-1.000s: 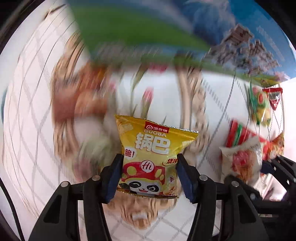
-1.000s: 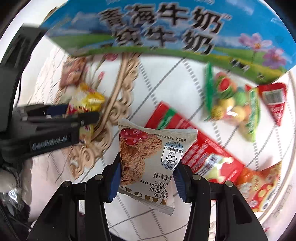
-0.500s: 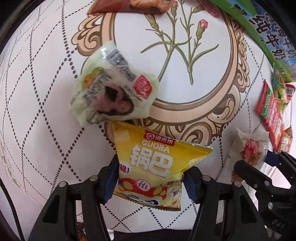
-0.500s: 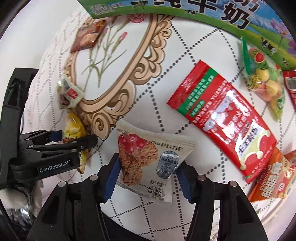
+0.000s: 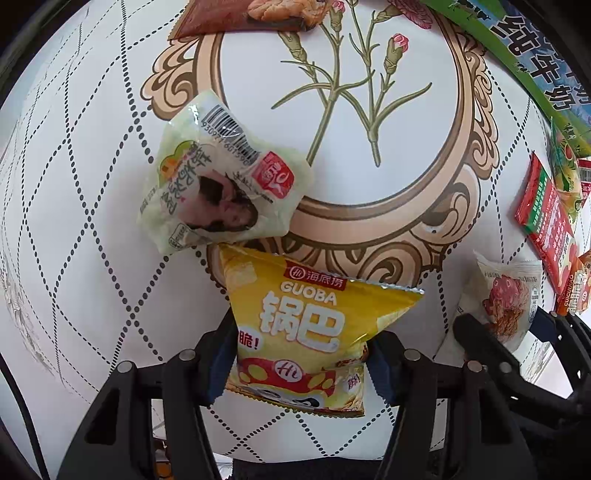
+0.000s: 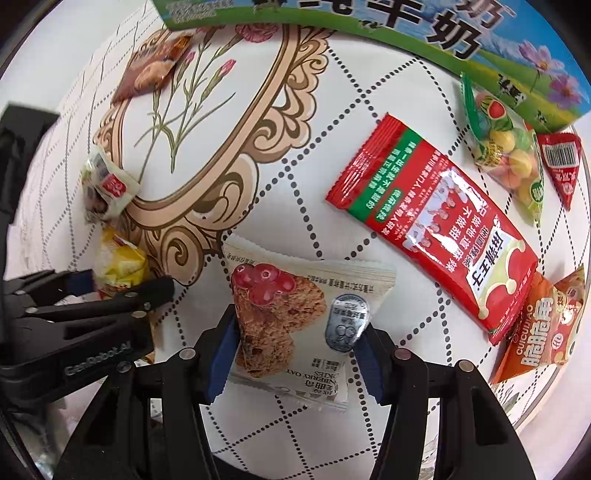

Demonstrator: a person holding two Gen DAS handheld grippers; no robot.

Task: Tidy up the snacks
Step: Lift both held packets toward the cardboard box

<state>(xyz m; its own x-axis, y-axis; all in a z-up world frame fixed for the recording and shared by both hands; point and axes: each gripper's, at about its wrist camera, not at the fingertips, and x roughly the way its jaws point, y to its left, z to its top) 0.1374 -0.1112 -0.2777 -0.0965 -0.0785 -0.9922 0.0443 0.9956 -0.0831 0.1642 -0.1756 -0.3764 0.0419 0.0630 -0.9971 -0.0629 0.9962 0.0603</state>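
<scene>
**A:** What is your left gripper (image 5: pixel 301 336) doing, out on the left of the tablecloth (image 5: pixel 92 184)?

**B:** It points straight down over the yellow guoba bag (image 5: pixel 306 317). Its jaws have just been opening. The bag sits between the pads, but they look slack beside it, not pinching. I'd judge you are setting it down here, touching the near edge of the pale green packet (image 5: pixel 221 192), to start a group on this side. A brown packet (image 5: pixel 251 14) lies farther off, by the flower print.

**A:** How does the bag look?

**B:** Puffy and glossy, with its far seam crimped and one corner poking right. It is flat enough that it should stay where you leave it.

**A:** And your right gripper (image 6: pixel 297 325)?

**B:** The same story, just right of the left one. Its jaws have also just been opening. The cranberry oat cookie packet (image 6: pixel 280 306) lies between them on the cloth and doesn't look squeezed. It is white with a biscuit and berries printed on it, and a little rumpled at its far edge. You seem to be placing it beside the yellow bag.

**A:** What is farther right?

**B:** The red packet (image 6: pixel 436 221) lies at a slant, well apart from the cookie. The orange bag (image 6: pixel 546 325) touches its near end. The fruit candy bag (image 6: pixel 506 147) and the small red triangular packet (image 6: pixel 561 162) lie beyond it, against the milk box (image 6: pixel 406 29). I'd guess these are unsorted.
</scene>
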